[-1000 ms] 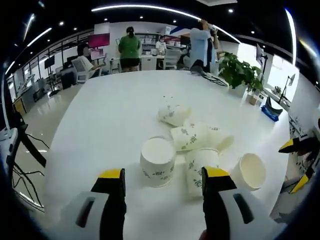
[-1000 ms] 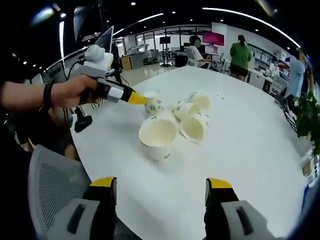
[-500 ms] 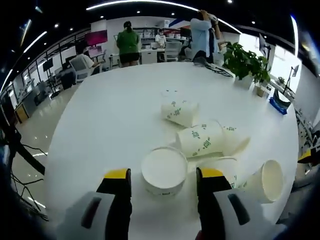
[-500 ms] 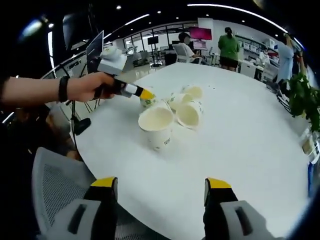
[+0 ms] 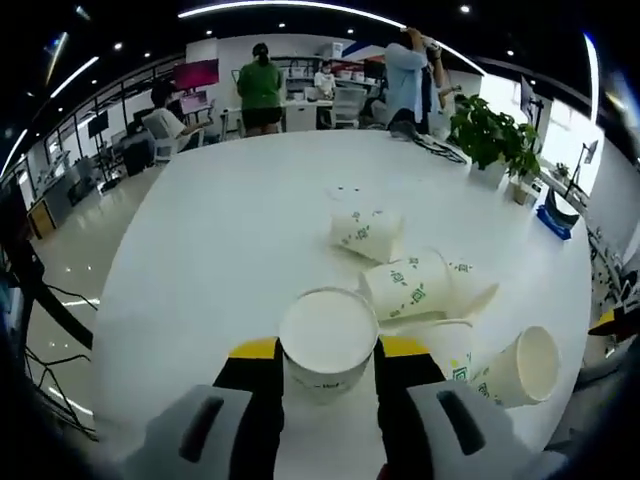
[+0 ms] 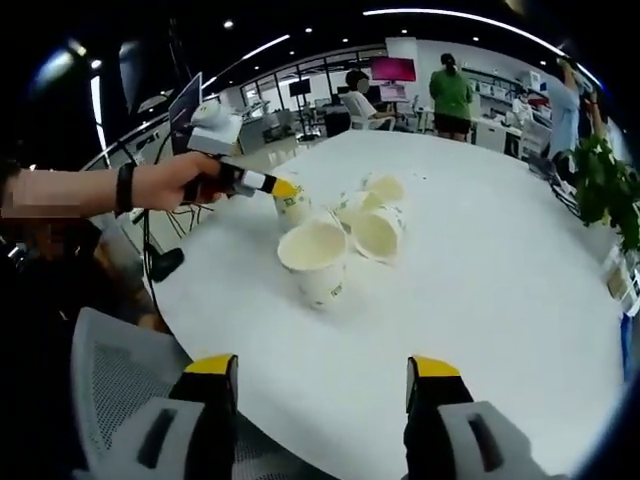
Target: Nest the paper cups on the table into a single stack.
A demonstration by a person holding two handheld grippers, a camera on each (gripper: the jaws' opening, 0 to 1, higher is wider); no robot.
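Left gripper closed around an upright paper cup

In the left gripper view, the left gripper (image 5: 328,358) sat low in the centre of the frame with its yellow-tipped fingers (image 5: 254,349) pressed against both sides of an upright cup (image 5: 328,342), its open mouth facing up. The cup stood on the white counter (image 5: 220,240). Just to the right of it lay a toppled cup (image 5: 408,284) with a green print, and another tipped cup (image 5: 522,366) lay at the lower right with its mouth turned toward the camera. A further printed cup (image 5: 364,231) lay on its side a little higher in the frame, apart from the rest. A potted plant (image 5: 492,137) stood at the upper right edge of the counter, and people stood at desks in the background at the top.

In the right gripper view, the right gripper (image 6: 320,378) was at the bottom of the frame, its fingers (image 6: 214,372) spread wide with nothing between them, hanging over the near edge of the counter (image 6: 480,260). The cluster of cups (image 6: 345,225) sat at centre left, well apart from it. A hand (image 6: 175,182) reached in from the left, holding the other gripper against the cup at the cluster's left end. A grey mesh chair back (image 6: 110,370) showed at the lower left
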